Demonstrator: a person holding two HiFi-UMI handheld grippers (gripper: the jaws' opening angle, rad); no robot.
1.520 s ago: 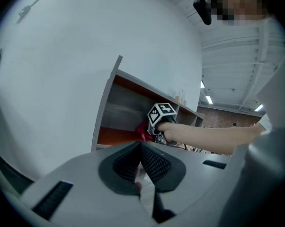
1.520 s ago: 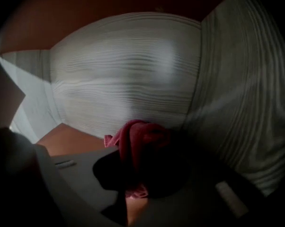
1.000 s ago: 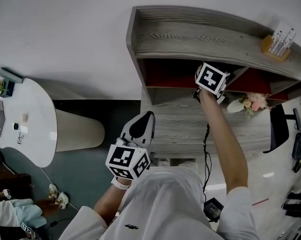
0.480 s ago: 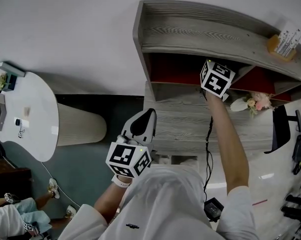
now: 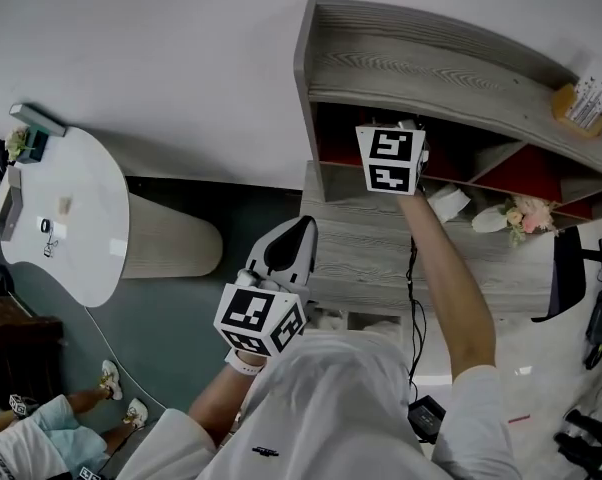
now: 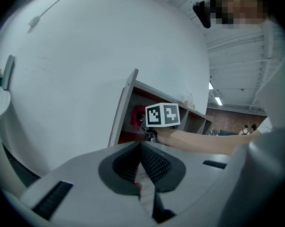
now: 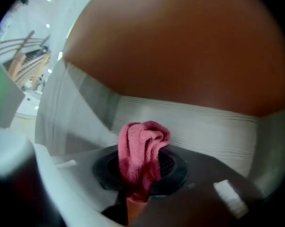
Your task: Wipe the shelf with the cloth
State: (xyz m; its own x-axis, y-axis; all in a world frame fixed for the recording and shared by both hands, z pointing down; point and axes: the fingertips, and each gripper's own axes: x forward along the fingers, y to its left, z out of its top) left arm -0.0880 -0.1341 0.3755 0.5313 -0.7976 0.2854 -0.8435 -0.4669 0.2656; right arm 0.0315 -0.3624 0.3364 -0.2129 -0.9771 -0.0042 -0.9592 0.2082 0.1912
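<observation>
The grey wooden shelf unit (image 5: 431, 63) with red inner walls stands against the white wall. My right gripper, seen by its marker cube (image 5: 389, 158), reaches into the upper left compartment; its fingertips are hidden there. In the right gripper view the right gripper (image 7: 141, 171) is shut on a bunched pink-red cloth (image 7: 141, 150) just above the grey shelf board (image 7: 209, 129). The cloth (image 6: 138, 117) also shows red in the left gripper view. My left gripper (image 5: 289, 246) hangs below the shelf's front edge, jaws shut and empty (image 6: 141, 157).
Lower on the shelf are a white cup (image 5: 449, 203) and a flower posy (image 5: 521, 214). A pen holder (image 5: 581, 96) stands on top at the right. A white round table (image 5: 61, 218) is at the left, and a person's legs (image 5: 41, 438) at the bottom left.
My right gripper has slid to the left along the compartment with the cloth in it. The left gripper has kept its place.
</observation>
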